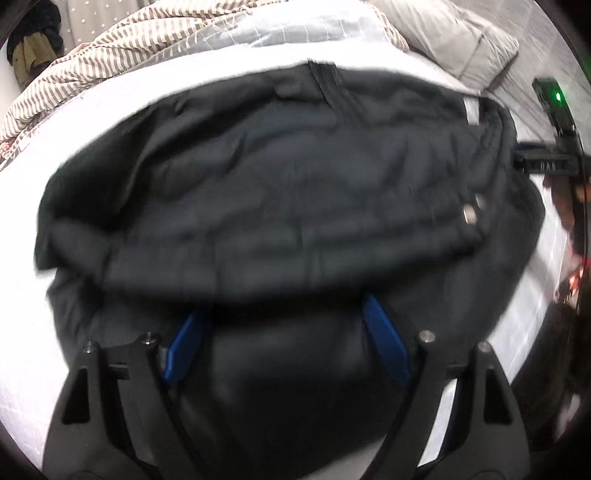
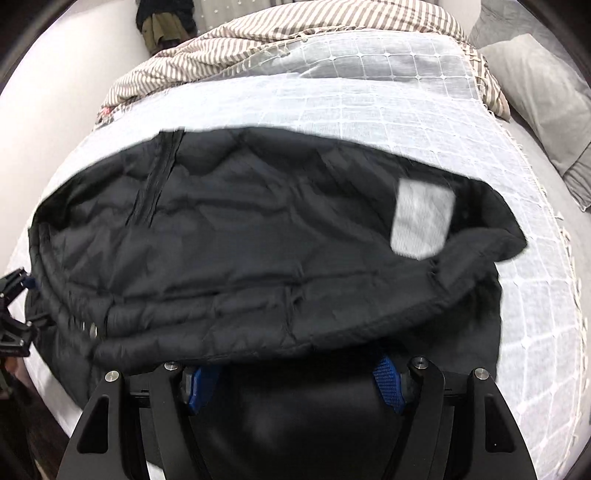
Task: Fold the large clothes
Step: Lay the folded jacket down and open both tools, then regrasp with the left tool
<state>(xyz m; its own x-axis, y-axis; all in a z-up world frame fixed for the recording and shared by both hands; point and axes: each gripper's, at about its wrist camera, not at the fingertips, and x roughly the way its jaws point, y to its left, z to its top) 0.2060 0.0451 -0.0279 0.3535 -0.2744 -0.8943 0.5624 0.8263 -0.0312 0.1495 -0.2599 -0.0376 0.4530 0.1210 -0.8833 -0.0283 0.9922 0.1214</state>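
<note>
A large black quilted jacket (image 1: 280,177) lies across the bed, its upper layer folded over toward me, with metal snaps (image 1: 469,214) near its right side. The same jacket (image 2: 240,240) shows a white label (image 2: 421,221) on its lining. My left gripper (image 1: 286,306) is open over the jacket's near edge. Its blue fingertips (image 1: 384,332) slip under the folded layer, with glossy black fabric bulging between them. My right gripper (image 2: 295,365) is open in the same way, blue pads (image 2: 388,376) spread wide around the near fold. Both views are motion-blurred.
A white grid-patterned cover (image 2: 406,122) spreads over the bed under the jacket. A striped blanket (image 1: 110,44) is bunched at the far side, beside a grey pillow (image 2: 546,92). Dark clothes (image 2: 166,22) hang by the far wall. The bed's near edge drops off at the lower left (image 2: 44,406).
</note>
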